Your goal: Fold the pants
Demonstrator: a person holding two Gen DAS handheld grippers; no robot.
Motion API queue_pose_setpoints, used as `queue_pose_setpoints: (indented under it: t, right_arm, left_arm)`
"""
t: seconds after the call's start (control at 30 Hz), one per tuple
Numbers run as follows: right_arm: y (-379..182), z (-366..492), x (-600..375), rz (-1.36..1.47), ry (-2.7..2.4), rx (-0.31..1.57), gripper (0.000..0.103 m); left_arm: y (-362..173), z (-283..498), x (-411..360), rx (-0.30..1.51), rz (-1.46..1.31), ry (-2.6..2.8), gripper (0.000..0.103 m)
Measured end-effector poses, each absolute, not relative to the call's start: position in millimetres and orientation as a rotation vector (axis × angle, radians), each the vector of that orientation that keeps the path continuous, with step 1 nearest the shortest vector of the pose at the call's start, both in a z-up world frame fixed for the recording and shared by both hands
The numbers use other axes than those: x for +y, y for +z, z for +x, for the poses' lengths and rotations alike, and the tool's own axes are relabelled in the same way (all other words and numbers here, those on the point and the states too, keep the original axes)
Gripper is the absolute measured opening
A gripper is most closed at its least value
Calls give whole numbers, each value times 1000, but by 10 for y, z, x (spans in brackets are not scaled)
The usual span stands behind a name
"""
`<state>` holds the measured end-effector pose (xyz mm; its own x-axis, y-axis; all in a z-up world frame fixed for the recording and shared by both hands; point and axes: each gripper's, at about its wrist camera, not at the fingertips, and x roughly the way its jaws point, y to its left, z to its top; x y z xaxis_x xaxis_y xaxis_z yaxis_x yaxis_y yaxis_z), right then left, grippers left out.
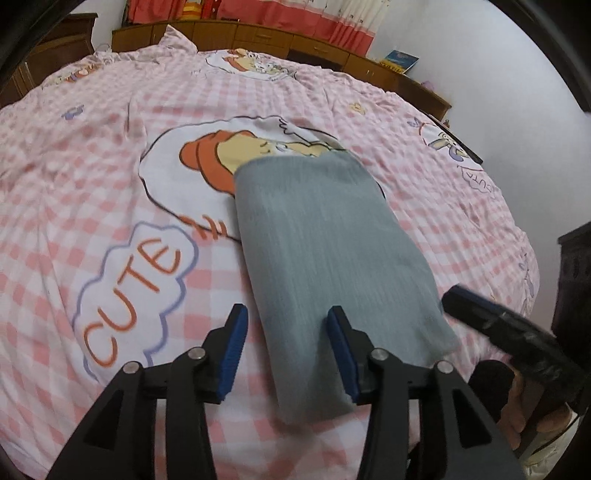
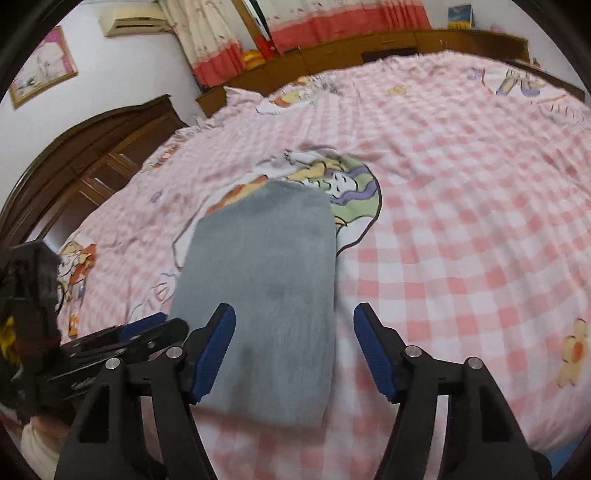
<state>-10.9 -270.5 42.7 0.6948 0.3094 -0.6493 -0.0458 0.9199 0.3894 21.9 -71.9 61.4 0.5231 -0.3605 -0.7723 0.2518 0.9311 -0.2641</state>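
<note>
The grey pants [image 1: 332, 258] lie folded into a long rectangle on the pink checked bedspread [image 1: 74, 184]; they also show in the right wrist view [image 2: 266, 280]. My left gripper [image 1: 288, 332] is open and empty, its jaws straddling the near left corner of the pants. My right gripper [image 2: 293, 328] is open and empty, over the near right edge of the pants. The right gripper [image 1: 491, 317] shows at the right of the left wrist view, and the left gripper [image 2: 140, 332] at the left of the right wrist view.
The bedspread [image 2: 461, 221] has cartoon prints and the word CUTE [image 1: 136, 306]. A wooden headboard [image 2: 74, 158] stands at the left, low wooden cabinets [image 1: 295, 40] along the far side under red and cream curtains [image 2: 332, 18]. A dark piece of furniture [image 1: 576, 280] is at the right.
</note>
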Motion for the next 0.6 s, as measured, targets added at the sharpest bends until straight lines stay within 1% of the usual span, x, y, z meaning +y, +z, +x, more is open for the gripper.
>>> queue_pose_setpoints:
  t: [0.1, 0.13, 0.2, 0.3, 0.4, 0.43, 0.53, 0.57, 0.6]
  right_arm:
    - [180, 120, -2732, 451, 222, 864, 68]
    - [98, 171, -2744, 486, 237, 882, 68]
    - [-36, 237, -2787, 536, 284, 867, 72]
    - [-127, 283, -2818, 523, 354, 830, 72]
    - [-117, 289, -2774, 507, 354, 823, 72]
    - [-113, 285, -2753, 495, 354, 817, 68]
    - [-80, 239, -2714, 499, 374, 793, 51]
    - [-72, 247, -2718, 495, 375, 786, 49]
    - [-62, 243, -2720, 490, 371, 782, 45]
  left_arm:
    - [583, 314, -750, 962, -131, -366, 49]
    - [577, 336, -751, 958, -132, -366, 52]
    - [553, 393, -776, 952, -127, -357, 57]
    - [495, 472, -789, 962, -133, -368, 58]
    - [432, 546, -748, 970, -177, -372, 63]
    - [414, 563, -735, 972, -196, -372, 64]
    - [390, 588, -723, 970, -239, -382, 64]
    - [394, 594, -737, 970, -242, -387, 64]
    - [396, 600, -752, 970, -247, -400, 63]
